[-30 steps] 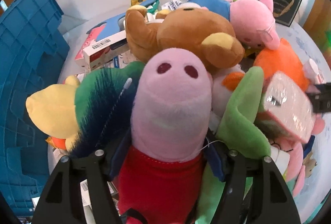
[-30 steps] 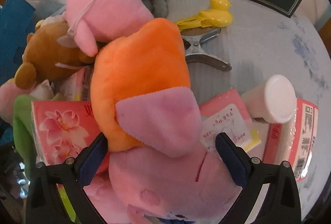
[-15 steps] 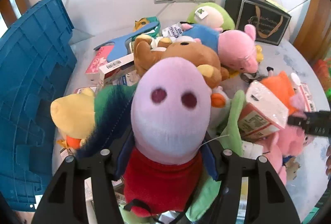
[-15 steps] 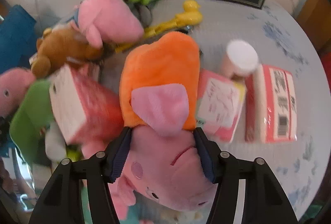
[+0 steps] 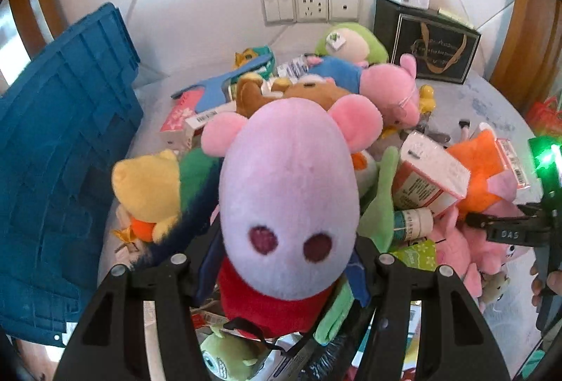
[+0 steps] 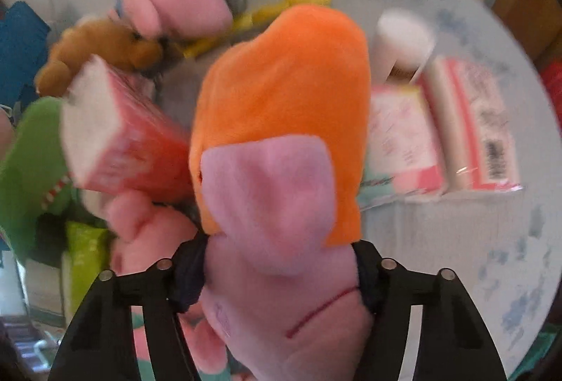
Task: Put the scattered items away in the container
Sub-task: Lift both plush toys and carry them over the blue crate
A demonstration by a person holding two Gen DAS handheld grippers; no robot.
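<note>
My left gripper (image 5: 282, 275) is shut on a pink pig plush in a red dress (image 5: 288, 187), held above the pile with its snout towards the camera. The blue crate (image 5: 52, 170) stands to the left of it. In the right wrist view, my right gripper (image 6: 281, 275) grips a pink pig plush in an orange dress (image 6: 281, 107). Both pads press into its head, though the jaws are opening slightly. That gripper (image 5: 505, 233) also shows at the right edge of the left wrist view, on the same orange-dressed pig (image 5: 481, 166).
A heap of toys covers the round table (image 6: 474, 258): a brown bear (image 5: 309, 92), a pig in a blue shirt (image 5: 386, 85), a green plush (image 5: 351, 40) and a yellow duck plush (image 5: 151, 184). Tissue packs (image 6: 474, 135), a white bottle (image 6: 404, 40) and a black gift bag (image 5: 432, 43) lie around it.
My left gripper has risen with the red-dressed pig, so the pile looks farther off. The right jaws closed on the orange-dressed pig and shifted it; the red tissue pack beside it tipped.
</note>
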